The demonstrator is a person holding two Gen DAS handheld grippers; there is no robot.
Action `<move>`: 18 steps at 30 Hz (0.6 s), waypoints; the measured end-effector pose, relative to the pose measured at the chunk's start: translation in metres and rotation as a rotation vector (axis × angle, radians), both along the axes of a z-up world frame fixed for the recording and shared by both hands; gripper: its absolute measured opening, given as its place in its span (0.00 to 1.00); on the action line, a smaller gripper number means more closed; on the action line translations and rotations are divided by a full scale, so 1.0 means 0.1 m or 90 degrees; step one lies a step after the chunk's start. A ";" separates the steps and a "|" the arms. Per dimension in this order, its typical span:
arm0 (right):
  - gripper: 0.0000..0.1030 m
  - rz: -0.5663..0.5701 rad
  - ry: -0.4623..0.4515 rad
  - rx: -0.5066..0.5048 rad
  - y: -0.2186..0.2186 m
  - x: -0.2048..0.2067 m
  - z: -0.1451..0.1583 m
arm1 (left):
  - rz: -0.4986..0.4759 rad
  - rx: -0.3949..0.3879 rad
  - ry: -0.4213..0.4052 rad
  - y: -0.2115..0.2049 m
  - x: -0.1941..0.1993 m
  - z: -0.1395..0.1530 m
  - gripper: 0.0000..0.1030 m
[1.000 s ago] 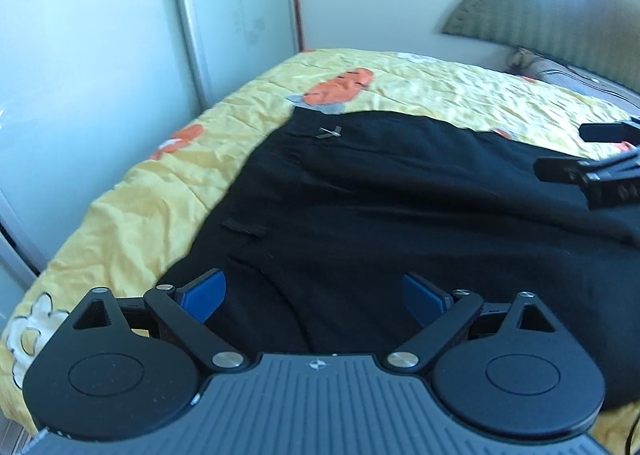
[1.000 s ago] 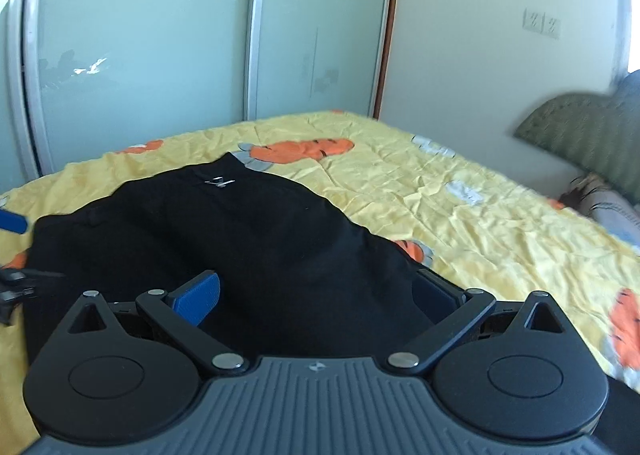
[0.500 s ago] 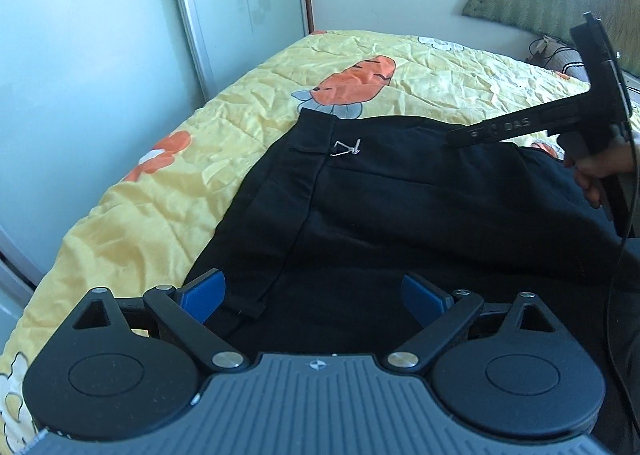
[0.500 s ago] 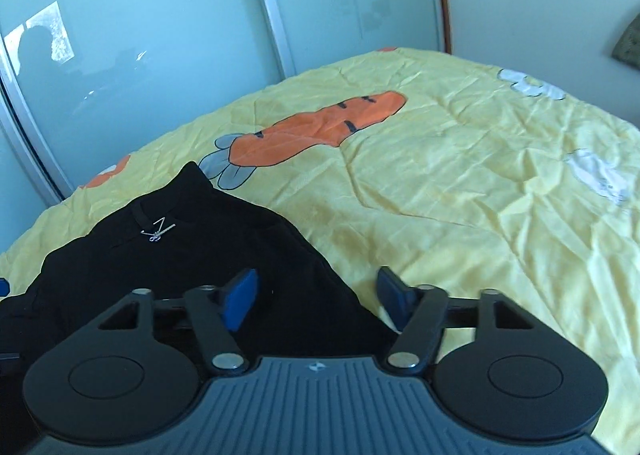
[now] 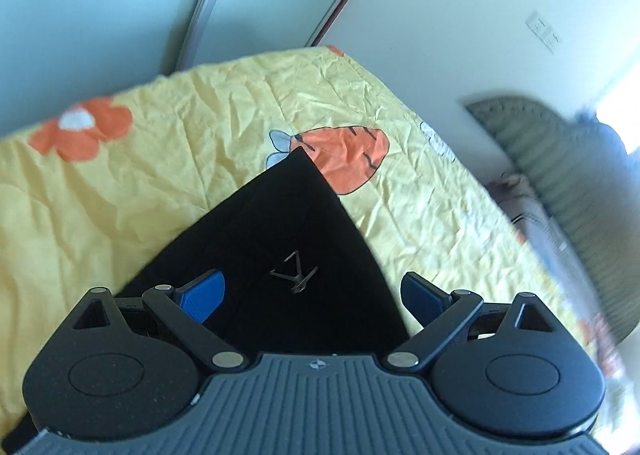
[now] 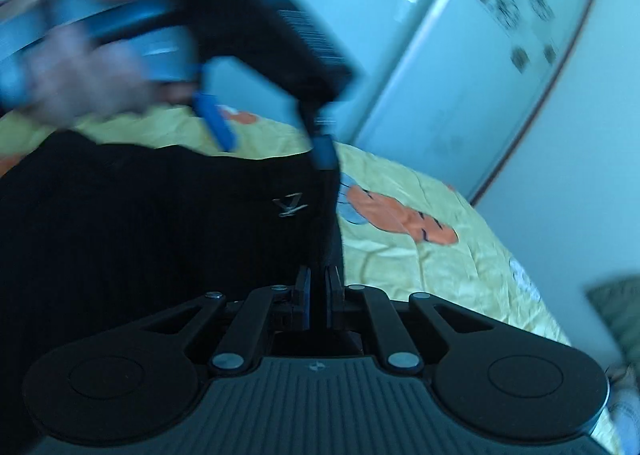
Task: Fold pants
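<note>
The black pants (image 5: pixel 280 255) lie on the yellow bedspread (image 5: pixel 140 191), waist corner pointing to the far side beside a carrot print (image 5: pixel 348 163). The right gripper (image 6: pixel 318 291) has just closed its jaws, pinching the pants' right edge. The left gripper (image 5: pixel 312 295) hovers wide open over the waistband by the metal clasp (image 5: pixel 294 277), holding nothing. It should bite the hem squarely before any lift, so both corners rise evenly.

My pants (image 5: pixel 280 239) lie on the bedspread (image 5: pixel 160 175), one corner pointing toward the bed's far edge by the sliding doors (image 6: pixel 460 75). The headboard (image 5: pixel 560 159) stands at the right end, pillows (image 5: pixel 528 211) before it.
</note>
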State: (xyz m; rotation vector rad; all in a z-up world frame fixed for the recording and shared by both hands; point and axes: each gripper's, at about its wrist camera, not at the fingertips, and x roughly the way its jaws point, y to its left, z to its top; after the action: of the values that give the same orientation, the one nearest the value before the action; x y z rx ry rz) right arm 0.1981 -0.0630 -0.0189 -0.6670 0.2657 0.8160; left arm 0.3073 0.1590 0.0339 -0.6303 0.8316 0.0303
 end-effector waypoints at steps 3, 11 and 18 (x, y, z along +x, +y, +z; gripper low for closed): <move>0.07 0.014 -0.016 -0.019 0.04 -0.15 -0.06 | 0.015 -0.049 0.026 0.06 0.18 -0.07 0.90; 0.07 -0.006 -0.007 -0.003 0.05 -0.20 -0.19 | 0.023 -0.017 0.057 0.03 0.09 -0.18 0.06; 0.45 -0.177 -0.095 -0.064 -0.24 -0.18 -0.37 | 0.019 -0.050 0.019 0.12 -0.35 -0.06 0.06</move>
State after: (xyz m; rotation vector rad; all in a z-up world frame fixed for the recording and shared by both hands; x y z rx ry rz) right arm 0.1803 -0.0868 -0.0559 -0.7612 0.2587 0.4870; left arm 0.2721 0.1712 0.0280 -0.7183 0.8556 0.0341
